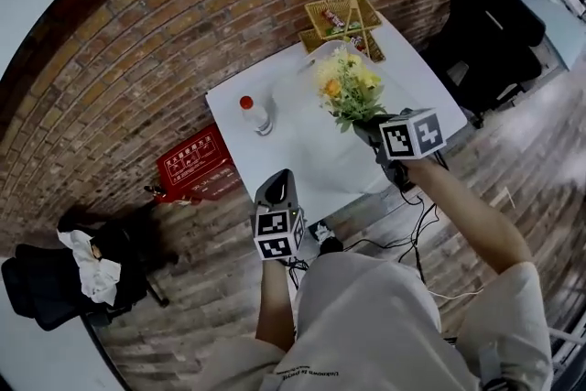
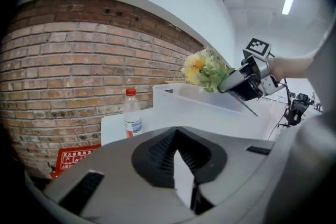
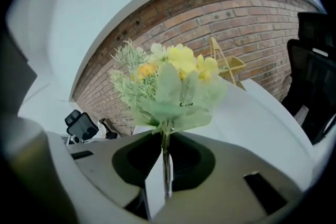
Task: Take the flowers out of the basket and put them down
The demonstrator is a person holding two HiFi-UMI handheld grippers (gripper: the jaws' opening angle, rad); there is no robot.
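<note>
A bunch of yellow flowers with pale green leaves (image 1: 351, 87) hangs above the middle of the white table (image 1: 311, 156). My right gripper (image 1: 375, 131) is shut on its stem. In the right gripper view the flowers (image 3: 168, 86) stand upright out of the right gripper (image 3: 165, 186), and the thin stem is pinched between the jaws. The woven yellow basket (image 1: 341, 18) stands at the table's far end, behind the flowers; the basket (image 3: 223, 63) holds some small packets. My left gripper (image 1: 277, 197) hovers by the table's near edge, shut and empty. From there the flowers (image 2: 205, 68) appear up to the right.
A clear water bottle with a red cap (image 1: 255, 114) stands on the table's left part. A translucent container (image 2: 199, 105) sits near the table's middle. A red sign (image 1: 194, 162) leans on the brick wall. Black office chairs (image 1: 494, 23) stand to the right, another chair (image 1: 73, 275) to the left.
</note>
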